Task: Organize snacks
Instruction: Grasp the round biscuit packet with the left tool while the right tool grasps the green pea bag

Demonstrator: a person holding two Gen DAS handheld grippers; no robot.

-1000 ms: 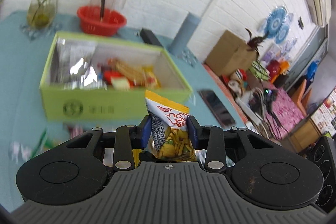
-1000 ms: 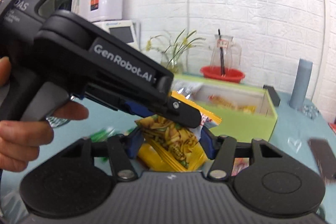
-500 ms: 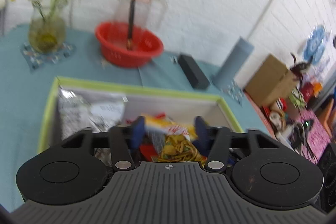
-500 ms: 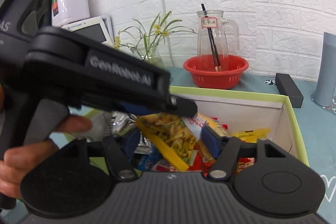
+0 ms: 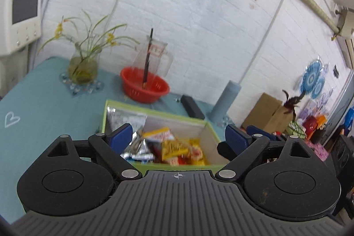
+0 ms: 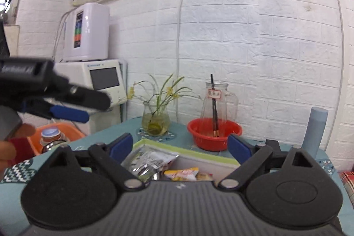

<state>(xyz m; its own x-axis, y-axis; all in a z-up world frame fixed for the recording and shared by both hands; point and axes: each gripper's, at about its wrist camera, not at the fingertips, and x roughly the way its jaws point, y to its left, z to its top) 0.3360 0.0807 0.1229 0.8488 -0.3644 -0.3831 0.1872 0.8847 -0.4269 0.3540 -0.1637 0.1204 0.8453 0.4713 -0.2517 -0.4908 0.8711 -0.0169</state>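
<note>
A second ago each gripper pinched the same yellow packet of chips above the teal tablecloth; now that yellow chip packet [image 5: 174, 148] lies inside the lime-green cardboard box [image 5: 154, 112] among the other snacks, touched by neither tool. The left gripper [image 5: 178, 137] has its blue pads spread wide and still opening, nothing between them but the view down into the box. The right gripper [image 6: 180, 146] is likewise wide, its jaws opening, with no packet in its grasp. Half a second ago both sets of fingers still flanked the packet low inside the box; both now sit higher and farther back from it. The left wrist view looks down into the box and shows the crumpled silver foil bag [image 5: 124, 118] at its far left corner, red and yellow wrappers beside the chip packet, a black rectangular block [image 5: 192, 106] behind the box, and a brown carton [image 5: 263, 114] off the table to the right. The right wrist view is lower, so only the silver bag [image 6: 150, 158] and a strip of yellow wrapper show over the box's near edge, but it alone shows the left gripper [image 6: 73, 107] from the side, the person's hand [image 6: 13, 143] below it, and an orange basin [image 6: 66, 134] with a jar. Both views show the red plastic colander [image 5: 145, 86].
</note>
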